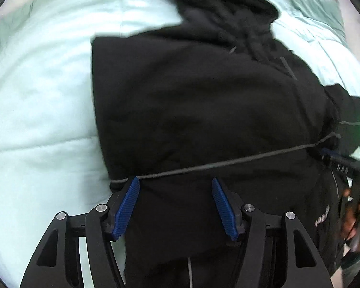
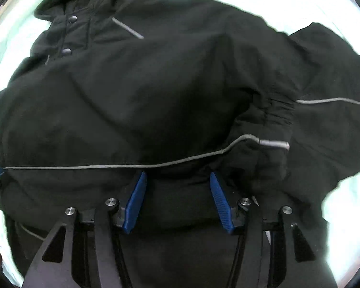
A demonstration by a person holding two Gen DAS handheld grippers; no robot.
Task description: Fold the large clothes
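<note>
A large black hooded jacket (image 1: 204, 100) with thin grey piping lies spread on a pale bedspread (image 1: 36, 96), its hood toward the top of the left wrist view. My left gripper (image 1: 175, 179) hovers over the jacket's lower left part, blue pads wide apart, nothing pinched. In the right wrist view the same jacket (image 2: 132, 96) fills the picture, with snap buttons at the collar and a sleeve cuff (image 2: 273, 144) lying across the body. My right gripper (image 2: 178, 173) stands open just above the fabric near the piping line. The right gripper (image 1: 343, 160) also shows at the left view's right edge.
The pale quilted bedspread (image 2: 348, 204) surrounds the jacket on all sides. A green pillow (image 1: 324, 12) lies at the far right of the bed. A person's hand (image 1: 355, 216) holds the right gripper's handle at the edge of the left wrist view.
</note>
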